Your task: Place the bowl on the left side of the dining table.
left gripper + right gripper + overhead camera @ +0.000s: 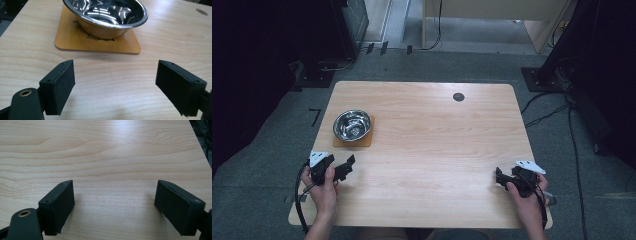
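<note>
Left hand-held gripper (116,85) gapes empty before the steel bowl (106,15) on its wooden coaster (72,41); right hand-held gripper (115,206) gapes empty too. I fear a pinched rim could slide the bowl off.

Location: a lab or test room. Indicators: grey carpet floor (447,65) with black tape marks (314,116); loose cables (573,135) running across it; dark equipment stands (542,75) at both sides; a single pale wooden worktop (437,130) with a cable grommet (458,97).

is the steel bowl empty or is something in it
Empty. The steel bowl stands upright on the wooden mat, and its inside shows bare shiny metal with reflections.
</note>
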